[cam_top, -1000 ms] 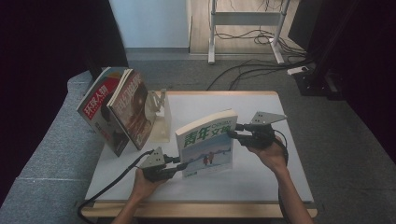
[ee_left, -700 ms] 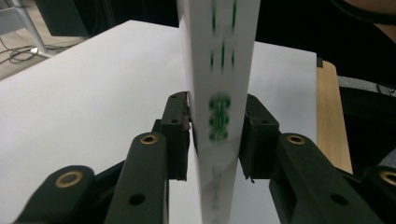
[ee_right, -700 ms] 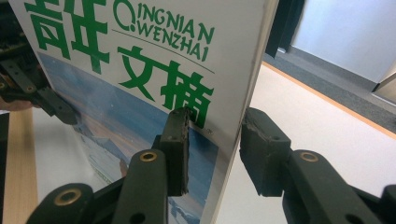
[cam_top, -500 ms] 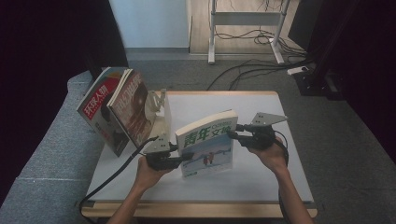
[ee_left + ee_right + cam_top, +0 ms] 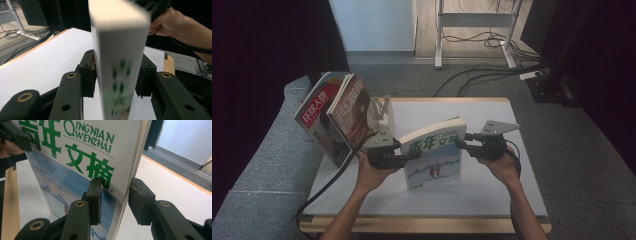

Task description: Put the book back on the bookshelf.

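Observation:
A book (image 5: 434, 160) with green characters and a snowy picture on its cover stands upright in the middle of the white table (image 5: 492, 200). My right gripper (image 5: 460, 145) is shut on its upper right edge; in the right gripper view the pads (image 5: 96, 195) clamp the cover of the book (image 5: 75, 157). My left gripper (image 5: 404, 157) is at the upper left corner. Its jaws have just been opening, and in the left gripper view they straddle the blurred spine of the book (image 5: 120, 32) without a firm hold.
Two magazines (image 5: 327, 117) lean against a white stand (image 5: 379, 110) at the table's left back. A grey padded surface (image 5: 262, 170) borders the table on the left. Cables and desk legs (image 5: 472, 45) lie on the floor beyond.
My left gripper has risen from the book's lower left corner near the tabletop to its upper left corner. The book and the right gripper have stayed put.

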A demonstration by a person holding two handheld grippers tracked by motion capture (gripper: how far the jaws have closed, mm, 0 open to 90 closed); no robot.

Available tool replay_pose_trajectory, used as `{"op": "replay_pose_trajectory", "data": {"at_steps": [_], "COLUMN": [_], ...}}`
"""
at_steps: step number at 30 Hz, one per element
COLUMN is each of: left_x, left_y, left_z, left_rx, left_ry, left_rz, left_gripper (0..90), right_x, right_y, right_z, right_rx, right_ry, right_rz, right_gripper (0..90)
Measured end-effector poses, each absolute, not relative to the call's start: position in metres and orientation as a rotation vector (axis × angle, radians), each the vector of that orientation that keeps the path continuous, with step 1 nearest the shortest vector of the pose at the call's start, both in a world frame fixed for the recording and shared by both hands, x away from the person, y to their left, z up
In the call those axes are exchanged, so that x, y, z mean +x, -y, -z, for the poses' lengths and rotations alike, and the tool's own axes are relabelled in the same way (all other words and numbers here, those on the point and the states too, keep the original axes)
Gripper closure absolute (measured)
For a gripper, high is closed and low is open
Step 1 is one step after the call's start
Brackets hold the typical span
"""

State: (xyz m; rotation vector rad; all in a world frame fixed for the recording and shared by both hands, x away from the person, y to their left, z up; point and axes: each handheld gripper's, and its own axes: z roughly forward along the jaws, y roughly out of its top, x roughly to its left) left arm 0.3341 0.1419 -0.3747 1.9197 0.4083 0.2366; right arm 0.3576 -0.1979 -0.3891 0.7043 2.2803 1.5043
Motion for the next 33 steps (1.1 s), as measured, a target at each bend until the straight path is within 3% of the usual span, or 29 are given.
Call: {"op": "replay_pose_trajectory", "data": {"at_steps": [13,22,33], "left_x": [0.337,0.339,0.338], "left_y": [-0.137,-0.137,-0.137], "left_z": [0.363,0.362,0.358], "left_rx": [1.945,1.951,1.988], "left_ry": [-0.427,-0.428,-0.414], "left_rz": [-0.27,-0.24,-0.226], "left_gripper": [72.7,73.0,73.1], "right_x": [0.357,0.354,0.353], "right_y": [0.199,0.216,0.245], "right_z": [0.39,0.4,0.432], "right_rx": [0.715,0.806,0.98], "right_ry": [-2.275,-2.231,-2.186], "right_rz": [-1.508,-1.474,-1.349], "right_gripper": [61.5,50.1,30.0]}}
